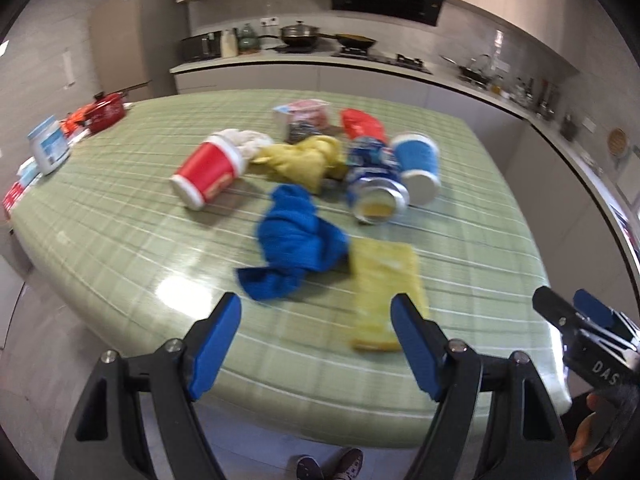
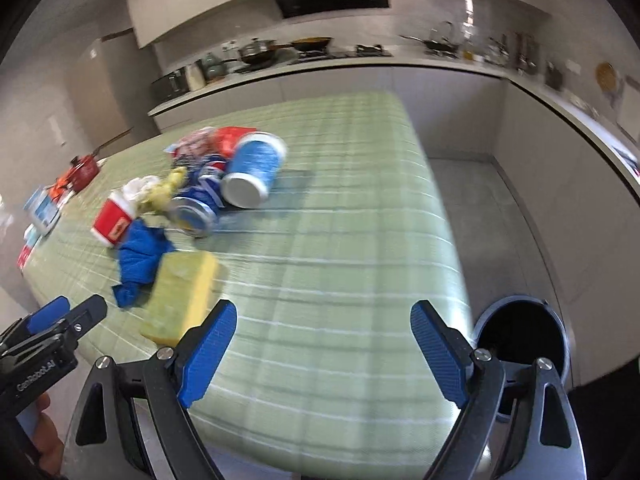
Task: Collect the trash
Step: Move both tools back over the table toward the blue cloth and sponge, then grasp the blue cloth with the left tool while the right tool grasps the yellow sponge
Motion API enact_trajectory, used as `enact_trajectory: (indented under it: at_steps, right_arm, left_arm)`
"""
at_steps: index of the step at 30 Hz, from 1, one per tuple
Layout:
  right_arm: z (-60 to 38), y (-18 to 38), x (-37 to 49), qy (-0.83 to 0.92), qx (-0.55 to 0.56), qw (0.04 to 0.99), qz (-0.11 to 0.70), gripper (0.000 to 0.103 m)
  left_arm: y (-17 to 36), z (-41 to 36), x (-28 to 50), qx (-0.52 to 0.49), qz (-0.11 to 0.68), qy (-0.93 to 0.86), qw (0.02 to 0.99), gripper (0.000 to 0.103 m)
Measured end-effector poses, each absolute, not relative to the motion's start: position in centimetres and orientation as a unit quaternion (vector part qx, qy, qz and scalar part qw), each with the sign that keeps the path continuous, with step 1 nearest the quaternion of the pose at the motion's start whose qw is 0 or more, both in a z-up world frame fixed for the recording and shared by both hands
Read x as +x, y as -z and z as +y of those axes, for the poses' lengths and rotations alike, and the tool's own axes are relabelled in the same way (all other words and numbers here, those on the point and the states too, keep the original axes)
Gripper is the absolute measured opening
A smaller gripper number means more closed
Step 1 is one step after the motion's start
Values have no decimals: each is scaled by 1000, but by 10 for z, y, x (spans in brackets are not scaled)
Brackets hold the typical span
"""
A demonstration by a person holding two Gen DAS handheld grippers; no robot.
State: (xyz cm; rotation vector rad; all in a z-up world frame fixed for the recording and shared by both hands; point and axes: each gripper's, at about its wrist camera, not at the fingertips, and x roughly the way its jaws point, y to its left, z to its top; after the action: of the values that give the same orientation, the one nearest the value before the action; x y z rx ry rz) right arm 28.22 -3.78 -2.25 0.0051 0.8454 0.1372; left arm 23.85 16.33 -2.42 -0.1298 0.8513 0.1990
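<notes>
Both wide open, left gripper [image 1: 316, 344], right gripper [image 2: 323, 350], empty

"GenRobot.AI" on left claw [image 2: 64, 316], "DAS" on right claw [image 1: 568, 312]

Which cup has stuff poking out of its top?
The red cup, lying on its side left of the pile, has white crumpled paper sticking out of its mouth. The blue cup on the right also lies tipped over, but shows only its white bottom.

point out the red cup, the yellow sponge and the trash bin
red cup [image 1: 208, 172], left wrist view, on its red side wall
yellow sponge [image 1: 386, 280], left wrist view, on its top face
trash bin [image 2: 520, 334], right wrist view, on its dark opening
</notes>
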Motion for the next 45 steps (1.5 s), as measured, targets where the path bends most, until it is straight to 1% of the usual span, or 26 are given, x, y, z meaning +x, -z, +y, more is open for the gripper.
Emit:
enact_trajectory:
  at_steps: [6, 10, 21, 32, 37, 38, 39, 40, 41, 42, 43, 45]
  right_arm:
    - [0, 33, 296, -90, -1, 907, 411, 90]
    - [19, 31, 300, -75, -11, 912, 404, 90]
    - [70, 63, 302, 0, 20, 905, 426, 90]
    - [98, 88, 315, 19, 12, 897, 442, 90]
    - [108, 92, 320, -3, 2, 892, 453, 90]
    - [110, 94, 321, -7, -3, 890, 456, 89]
    - [111, 96, 320, -15, -4, 889, 458, 75]
    - [111, 97, 320, -18, -1, 889, 458, 67]
    - [112, 96, 320, -20, -5, 890, 456, 53]
    - [112, 95, 319, -28, -6, 891, 453, 28]
    - [110, 95, 320, -35, 1, 890, 455, 25]
    - [104, 91, 320, -38, 19, 891, 452, 25]
  left_arm:
    - [31, 191, 241, -61, 408, -109, 904, 78]
    - [31, 209, 252, -57, 404, -95, 908, 78]
    - [52, 236, 298, 9, 426, 18, 905, 78]
    - [59, 261, 317, -2, 429, 44, 902, 78]
    - [63, 261, 321, -6, 434, 50, 899, 78]
    - [62, 260, 322, -4, 434, 51, 899, 78]
    - [62, 259, 323, -4, 433, 52, 900, 78]
    - [62, 259, 323, -4, 433, 52, 900, 78]
    - [62, 258, 323, -5, 433, 53, 900, 78]
    - [62, 257, 323, -6, 434, 53, 900, 78]
    - [62, 256, 324, -8, 434, 54, 899, 78]
    - [62, 251, 325, -8, 435, 56, 898, 78]
